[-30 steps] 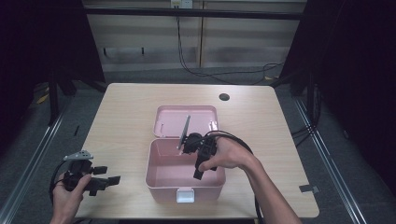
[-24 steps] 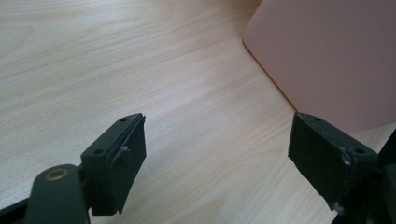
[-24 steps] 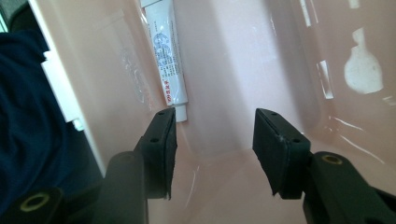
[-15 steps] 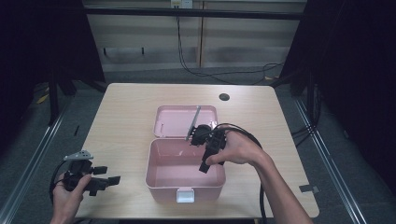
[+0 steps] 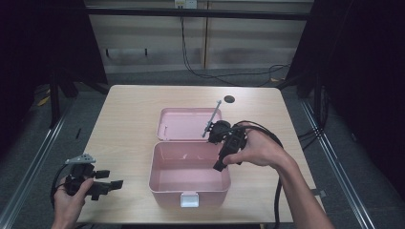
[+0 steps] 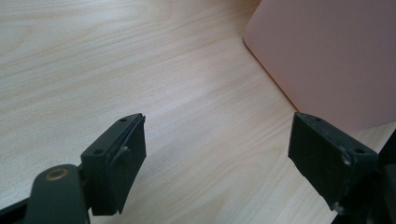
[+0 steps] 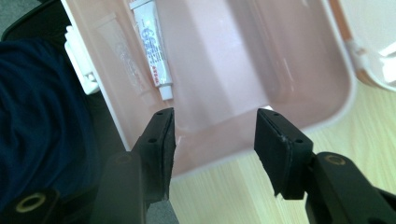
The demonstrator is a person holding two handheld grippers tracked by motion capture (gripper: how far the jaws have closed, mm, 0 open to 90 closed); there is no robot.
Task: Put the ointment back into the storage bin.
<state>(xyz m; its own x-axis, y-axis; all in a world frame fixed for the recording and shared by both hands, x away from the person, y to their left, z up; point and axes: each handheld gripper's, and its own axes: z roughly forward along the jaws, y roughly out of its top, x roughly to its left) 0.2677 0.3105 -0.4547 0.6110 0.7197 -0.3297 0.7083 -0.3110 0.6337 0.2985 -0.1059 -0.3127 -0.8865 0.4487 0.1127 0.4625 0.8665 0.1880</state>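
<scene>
An open box (image 5: pixel 188 174) sits on the desk (image 5: pixel 124 119) toward the near edge, its lid (image 5: pixel 184 123) lying flat just behind it. Inside the box a tube (image 7: pixel 152 44) lies along the front wall, beside the latch (image 5: pixel 189 199). The left tool (image 5: pixel 98 183) is near the desk's front left corner, well left of the box; the right tool (image 5: pixel 222 152) hangs over the box's back right corner.

A pink box (image 5: pixel 188 179) of smooth plastic with a soft sheen sits on a surface (image 5: pixel 124 124) of pale wood-grain laminate, matt and even. Inside the box lies a glossy white tube (image 7: pixel 152 46) with printed lettering. Each hand-held gripper (image 7: pixel 215 140) is matt black plastic, its pads faintly scuffed.
</scene>
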